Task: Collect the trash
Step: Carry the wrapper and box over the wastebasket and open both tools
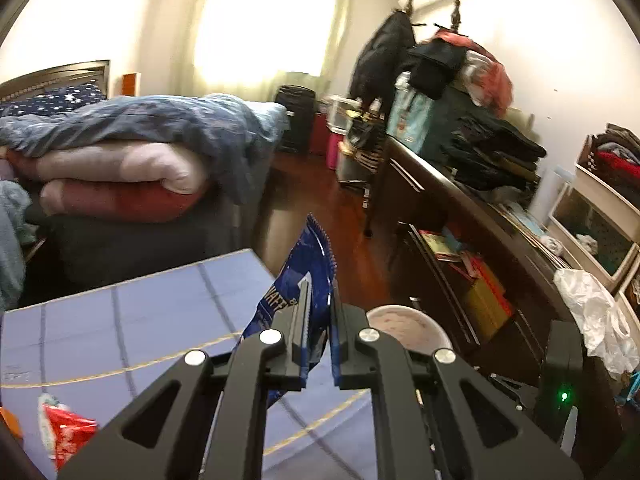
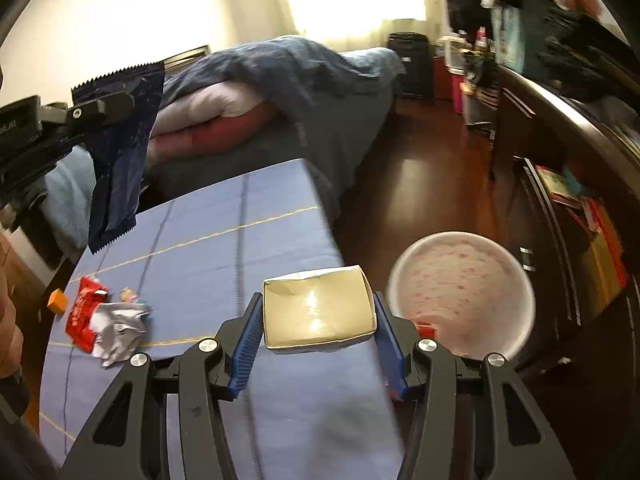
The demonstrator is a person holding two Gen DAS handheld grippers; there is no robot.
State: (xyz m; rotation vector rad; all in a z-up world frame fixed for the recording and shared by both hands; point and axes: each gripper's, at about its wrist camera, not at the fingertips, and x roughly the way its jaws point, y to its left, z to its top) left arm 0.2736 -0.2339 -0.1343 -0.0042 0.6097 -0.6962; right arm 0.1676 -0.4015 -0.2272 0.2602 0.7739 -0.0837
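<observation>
Blue wrapper, lettered "WAFF", clamped in left tool; one gold box gripped by right tool; one bin.

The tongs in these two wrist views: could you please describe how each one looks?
Both are matte black linkages with triangular cut-outs and silver round rivets. The left tongs have narrow black fingers with ridged inner faces. The right tongs carry blue ribbed pads.

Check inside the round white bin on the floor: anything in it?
The round white bin shows a pink-speckled liner; a red scrap at its near rim. The right gripper covers the rest.
</observation>
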